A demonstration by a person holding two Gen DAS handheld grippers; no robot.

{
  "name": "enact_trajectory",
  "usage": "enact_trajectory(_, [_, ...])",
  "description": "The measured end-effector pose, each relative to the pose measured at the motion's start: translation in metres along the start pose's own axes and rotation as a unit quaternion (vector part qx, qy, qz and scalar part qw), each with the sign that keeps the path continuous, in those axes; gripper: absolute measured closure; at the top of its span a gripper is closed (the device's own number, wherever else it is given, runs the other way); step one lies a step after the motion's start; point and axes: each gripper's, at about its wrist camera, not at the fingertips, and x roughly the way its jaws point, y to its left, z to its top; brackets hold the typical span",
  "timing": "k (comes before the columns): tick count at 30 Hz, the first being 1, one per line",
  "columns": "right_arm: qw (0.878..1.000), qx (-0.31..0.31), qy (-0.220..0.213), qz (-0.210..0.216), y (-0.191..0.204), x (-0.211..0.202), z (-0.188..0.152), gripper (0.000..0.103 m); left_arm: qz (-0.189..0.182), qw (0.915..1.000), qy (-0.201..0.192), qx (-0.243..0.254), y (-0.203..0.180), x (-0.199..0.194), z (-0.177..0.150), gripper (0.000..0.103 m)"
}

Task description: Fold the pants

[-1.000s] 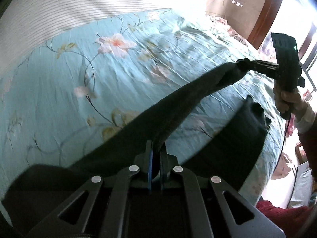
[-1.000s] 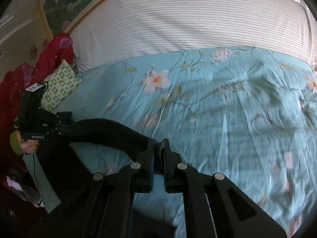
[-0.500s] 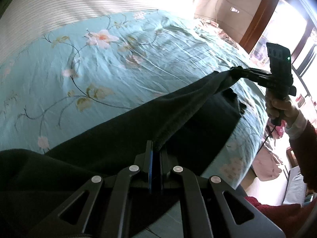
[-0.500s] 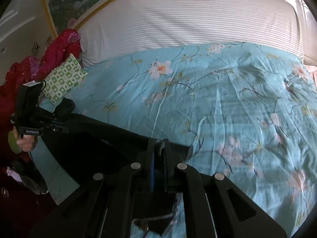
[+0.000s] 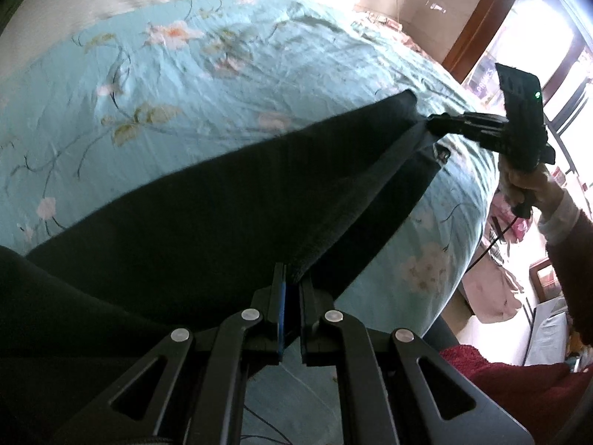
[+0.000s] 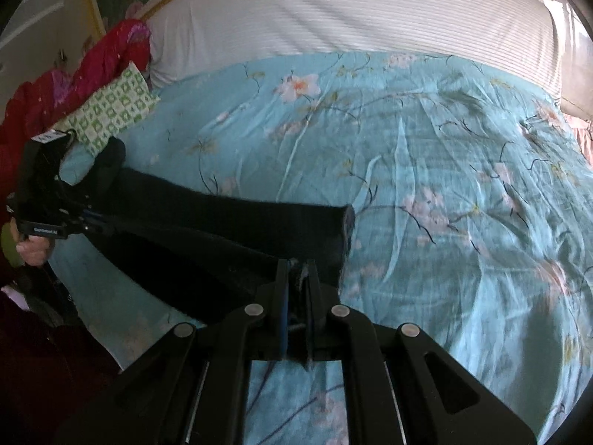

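Black pants (image 5: 229, 200) lie stretched across a teal floral bedspread (image 5: 192, 85), held taut between both grippers. My left gripper (image 5: 292, 278) is shut on one end of the pants. My right gripper (image 6: 296, 270) is shut on the other end, and also shows in the left wrist view (image 5: 430, 128). The left gripper shows in the right wrist view (image 6: 92, 218) at the pants' far end. The pants (image 6: 222, 230) lie folded lengthwise, one layer over the other, near the bed's front edge.
A white striped cover (image 6: 352, 11) spans the head of the bed. A green patterned pillow (image 6: 111, 107) and red fabric (image 6: 74, 70) lie at the bed's left. A wooden door frame (image 5: 478, 37) and floor clutter (image 5: 496, 289) lie off the bed's right.
Both grippers have moved the pants down and forward onto the bedspread. The fabric has gone from a hanging strip to a wide layer lying over the bed.
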Motion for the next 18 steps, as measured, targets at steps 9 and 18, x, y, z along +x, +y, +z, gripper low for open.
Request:
enact_trajectory(9, [0.999,0.02,0.037,-0.018,0.006,-0.002,-0.009,0.08,-0.023,0.9974,0.017,-0.066,0.014,0.005,-0.017,0.072])
enact_trajectory(18, [0.999,0.037,-0.032,-0.004,0.035,-0.028,0.012,0.055,-0.015,0.9859,-0.027,-0.164,0.053,-0.054,-0.029,0.035])
